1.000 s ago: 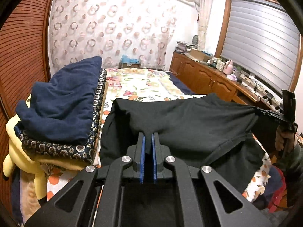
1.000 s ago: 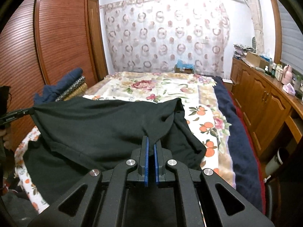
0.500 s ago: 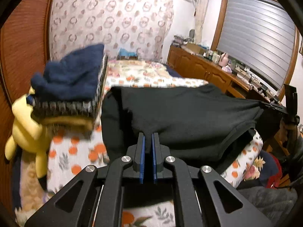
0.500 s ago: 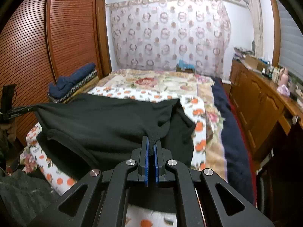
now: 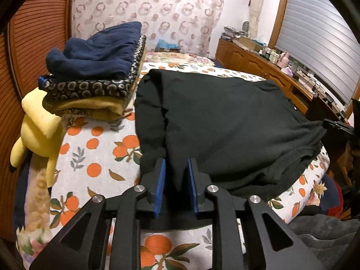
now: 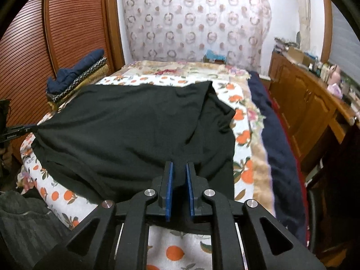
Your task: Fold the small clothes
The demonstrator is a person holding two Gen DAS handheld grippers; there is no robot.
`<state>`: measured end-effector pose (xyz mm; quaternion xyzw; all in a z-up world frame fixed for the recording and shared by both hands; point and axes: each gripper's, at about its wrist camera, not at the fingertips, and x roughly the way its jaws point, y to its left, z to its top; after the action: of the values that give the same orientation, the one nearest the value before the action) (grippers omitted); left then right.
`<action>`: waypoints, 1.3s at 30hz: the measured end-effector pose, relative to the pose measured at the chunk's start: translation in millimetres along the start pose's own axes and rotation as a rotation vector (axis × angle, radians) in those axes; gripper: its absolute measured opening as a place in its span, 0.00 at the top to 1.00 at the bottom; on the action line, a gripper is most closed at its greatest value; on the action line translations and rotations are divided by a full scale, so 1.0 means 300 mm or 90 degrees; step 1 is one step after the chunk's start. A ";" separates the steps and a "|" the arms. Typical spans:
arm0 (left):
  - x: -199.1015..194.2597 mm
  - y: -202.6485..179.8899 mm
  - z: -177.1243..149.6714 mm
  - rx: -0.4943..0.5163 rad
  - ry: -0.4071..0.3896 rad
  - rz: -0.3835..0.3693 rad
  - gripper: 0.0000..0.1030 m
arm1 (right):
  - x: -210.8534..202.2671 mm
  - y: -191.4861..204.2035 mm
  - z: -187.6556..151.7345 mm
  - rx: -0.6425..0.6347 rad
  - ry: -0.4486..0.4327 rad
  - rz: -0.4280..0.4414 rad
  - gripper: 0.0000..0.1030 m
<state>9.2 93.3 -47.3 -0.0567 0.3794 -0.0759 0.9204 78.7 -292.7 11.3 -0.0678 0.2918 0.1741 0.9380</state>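
Two claws sit low in their own frames, both with blue pads spread apart and a fold of the black garment (image 5: 225, 121) lying loosely in the gap, so each is released rather than clamped. The left claw (image 5: 176, 186) stands at the bottom centre of the left wrist view; the right claw (image 6: 179, 187) stands at the bottom centre of the right wrist view. In both views the black garment fills the middle of the frame, spread flat on the bed (image 5: 96, 157), whose cover is printed with oranges. At upper left of the left wrist view, a stack of folded clothes (image 5: 94, 72) rests on the bed just beside the garment, navy on top. A yellow plush toy (image 5: 38, 132) hangs at the left edge, below the stack.
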 end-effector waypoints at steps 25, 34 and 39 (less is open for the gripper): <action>0.018 0.057 -0.010 -0.006 0.007 0.041 0.27 | 0.237 0.277 0.024 -0.069 0.023 0.097 0.49; 0.044 0.069 -0.024 -0.017 0.020 0.037 0.27 | 0.367 0.334 0.019 -0.088 0.074 0.079 0.41; 0.062 0.068 -0.030 -0.021 0.029 0.032 0.27 | 0.405 0.339 0.010 -0.090 0.075 0.072 0.37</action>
<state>17.9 109.7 -69.7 -0.0606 0.4028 -0.0481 0.9120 136.5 -162.5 -58.4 -0.1274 0.3367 0.2428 0.9008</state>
